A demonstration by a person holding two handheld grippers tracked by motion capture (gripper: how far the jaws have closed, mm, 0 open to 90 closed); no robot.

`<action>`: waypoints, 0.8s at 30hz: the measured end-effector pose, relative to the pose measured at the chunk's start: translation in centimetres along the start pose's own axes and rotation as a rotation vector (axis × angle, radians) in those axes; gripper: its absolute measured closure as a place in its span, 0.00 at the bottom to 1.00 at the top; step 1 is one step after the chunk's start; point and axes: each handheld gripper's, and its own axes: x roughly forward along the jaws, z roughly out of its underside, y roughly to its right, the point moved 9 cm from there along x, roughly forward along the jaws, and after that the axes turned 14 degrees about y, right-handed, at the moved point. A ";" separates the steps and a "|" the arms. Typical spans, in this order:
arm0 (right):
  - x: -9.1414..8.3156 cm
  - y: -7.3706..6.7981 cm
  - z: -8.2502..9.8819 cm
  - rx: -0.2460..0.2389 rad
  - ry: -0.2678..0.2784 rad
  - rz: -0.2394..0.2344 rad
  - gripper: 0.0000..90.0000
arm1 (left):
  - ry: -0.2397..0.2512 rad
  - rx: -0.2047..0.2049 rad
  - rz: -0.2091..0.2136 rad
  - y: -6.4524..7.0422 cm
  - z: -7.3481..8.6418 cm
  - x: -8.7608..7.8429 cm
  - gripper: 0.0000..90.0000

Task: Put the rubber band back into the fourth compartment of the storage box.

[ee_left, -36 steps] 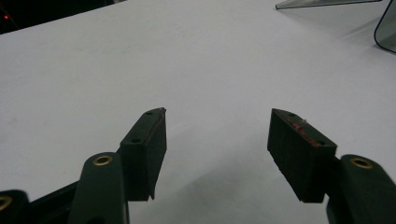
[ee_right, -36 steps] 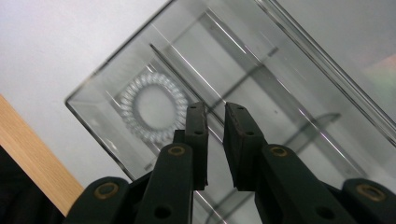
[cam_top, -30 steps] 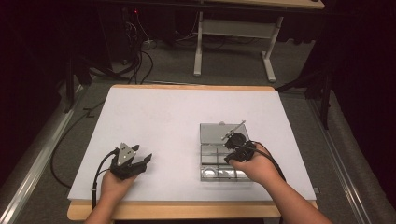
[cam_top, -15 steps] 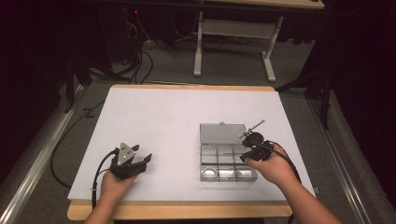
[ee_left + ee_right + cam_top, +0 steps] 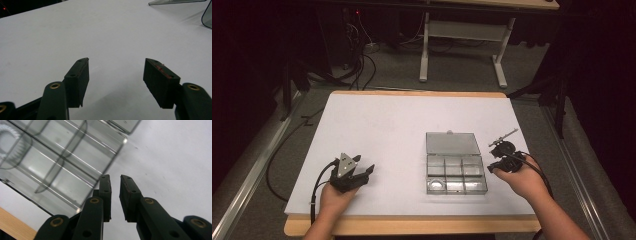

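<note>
The clear plastic compartment box [image 5: 456, 169], its hinged lid thrown back flat on the far side, lay on the white tabletop [image 5: 402, 125] just to the left of the right gripper [image 5: 501, 152], close beside it but not touching. From the right gripper view the same box [image 5: 62, 165] sat immediately left of the black jaws, its dividers and one rounded cell plain through the transparent walls. Those jaws stood nearly together, only a narrow slit between the pads, and nothing lay in that slit; they had just been easing a little wider. The right hand [image 5: 524, 180] held that tool low over the bare white surface near the table's right edge, with its cable looping back over the wrist.

Well away to the left of the box, the left gripper [image 5: 354, 175] rested at the near edge of the table in the left hand [image 5: 334, 197], the grey three-cornered plate on top. In its own view the left gripper [image 5: 116, 72] had its jaws spread wide, released, with only white tabletop between them. A corner of the clear box [image 5: 207, 15] showed far off beyond its right jaw
</note>
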 end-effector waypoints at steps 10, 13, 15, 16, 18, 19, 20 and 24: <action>0.8 2.4 2.0 0.026 -0.045 0.032 0.83 | -0.005 -0.007 0.008 0.0 0.0 0.0 0.42; 1.0 2.8 2.6 0.035 -0.060 0.036 0.82 | -0.003 -0.007 0.007 0.0 0.0 0.0 0.42; 1.4 3.2 3.2 0.040 -0.070 0.048 0.80 | -0.004 -0.008 0.007 0.0 0.0 0.0 0.42; 1.7 3.4 3.5 0.049 -0.070 0.053 0.78 | -0.004 -0.009 0.006 0.0 0.0 0.0 0.41; 2.2 3.7 4.0 0.067 -0.070 0.052 0.77 | -0.004 -0.015 0.005 -0.1 0.0 0.1 0.41; 2.4 3.8 4.3 0.067 -0.076 0.059 0.75 | -0.006 -0.018 0.007 -0.1 0.0 0.1 0.41; 2.5 3.8 4.4 0.068 -0.081 0.061 0.75 | -0.006 -0.019 0.007 -0.1 0.0 0.1 0.41; 2.5 4.1 4.4 0.081 -0.064 0.066 0.72 | -0.006 -0.017 0.006 -0.1 0.0 0.1 0.41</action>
